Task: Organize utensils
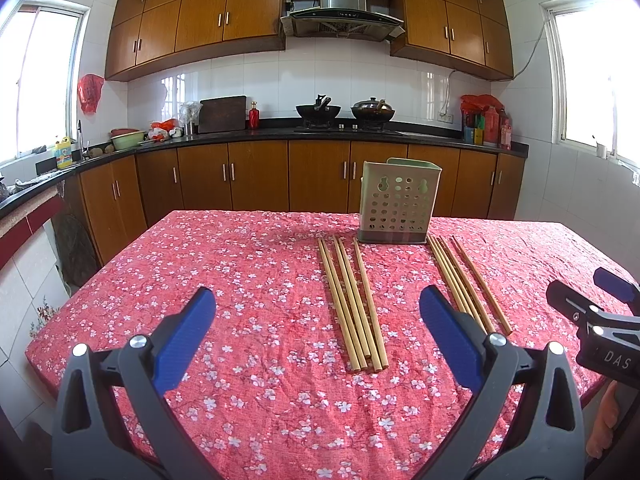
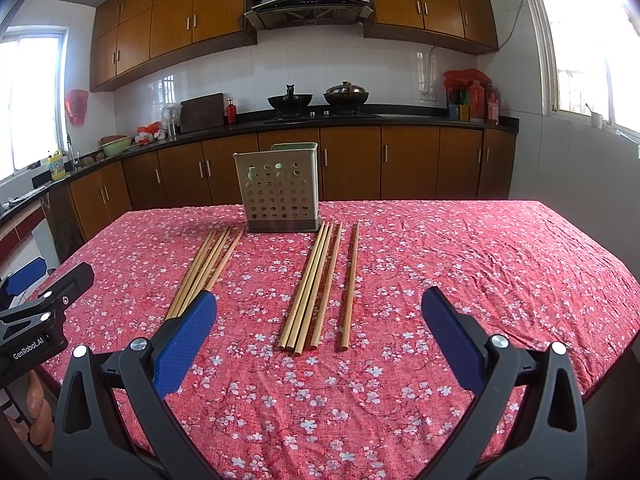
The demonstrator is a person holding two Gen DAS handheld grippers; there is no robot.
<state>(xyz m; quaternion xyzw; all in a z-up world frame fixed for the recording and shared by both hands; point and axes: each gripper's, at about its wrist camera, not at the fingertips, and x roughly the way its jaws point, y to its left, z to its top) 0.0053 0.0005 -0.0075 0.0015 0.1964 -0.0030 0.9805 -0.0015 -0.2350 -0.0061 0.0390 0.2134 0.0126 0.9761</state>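
Nearest you, the left gripper [image 1: 318, 320] and right gripper [image 2: 319, 322] both hover with jaws spread wide, holding nothing. On the floral tablecloth [image 2: 480, 280] lie two groups of wooden chopsticks [image 2: 316, 288], just in front of the perforated holder [image 2: 280, 188], which stands upright. Expect them to be light, stiff, round and prone to roll. Pinch one near mid-length, squarely across its axis, so it does not pivot
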